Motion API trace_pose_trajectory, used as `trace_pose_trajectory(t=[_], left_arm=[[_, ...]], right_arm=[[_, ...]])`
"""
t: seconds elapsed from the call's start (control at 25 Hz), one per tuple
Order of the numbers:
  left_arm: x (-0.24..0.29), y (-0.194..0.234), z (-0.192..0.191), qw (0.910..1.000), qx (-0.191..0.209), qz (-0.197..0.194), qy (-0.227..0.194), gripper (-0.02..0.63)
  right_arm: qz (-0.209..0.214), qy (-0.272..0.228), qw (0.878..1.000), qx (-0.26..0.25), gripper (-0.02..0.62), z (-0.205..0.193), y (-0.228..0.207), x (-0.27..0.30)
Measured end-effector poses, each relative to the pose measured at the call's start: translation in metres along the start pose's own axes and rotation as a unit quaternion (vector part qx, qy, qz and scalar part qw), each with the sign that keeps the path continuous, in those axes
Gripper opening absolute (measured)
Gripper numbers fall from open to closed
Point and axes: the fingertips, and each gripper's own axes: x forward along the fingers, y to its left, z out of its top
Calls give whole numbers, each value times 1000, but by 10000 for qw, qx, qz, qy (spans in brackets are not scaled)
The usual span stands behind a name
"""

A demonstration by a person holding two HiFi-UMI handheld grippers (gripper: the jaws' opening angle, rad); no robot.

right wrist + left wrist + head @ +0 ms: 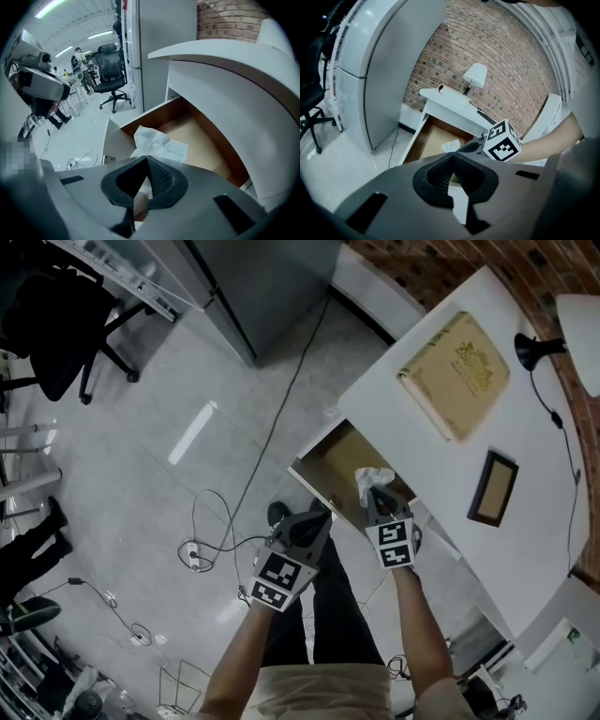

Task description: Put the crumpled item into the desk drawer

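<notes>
The crumpled white paper (373, 478) is pinched in my right gripper (376, 495), which is shut on it just above the front of the open desk drawer (335, 459). In the right gripper view the paper (158, 142) bulges out past the shut gripper (146, 160), over the brown drawer floor (199, 140). My left gripper (314, 517) hangs to the left of the drawer front, over the floor, shut with nothing in it. Its own view shows the left gripper (451, 156) closed, the drawer (432, 138), the paper (450, 146) and the right gripper's marker cube (503, 140) beyond.
On the white desk (403, 399) lie a tan book (456, 374) and a dark framed slab (493, 488), with a black lamp (542, 346) at the back. A grey cabinet (267, 287), an office chair (56, 324) and floor cables (211, 540) are left of the desk.
</notes>
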Motion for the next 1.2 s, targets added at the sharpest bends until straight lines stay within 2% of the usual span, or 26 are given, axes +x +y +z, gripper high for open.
trace_pose_trajectory(t=[0.24,0.8,1.2], left_arm=[[6,2,-5,9999,-135,38,-54,15],[9,19,-13,9989,-354,250,-157,15],[17,7,-12,9994,-305,147,-120,15]], right_arm=[[17,102,9999,-129,25,-5,-2,19],[215,502,9934,-1007,25,-14,3,60],[267,735,9889,-1263,25,-27,-3,78]])
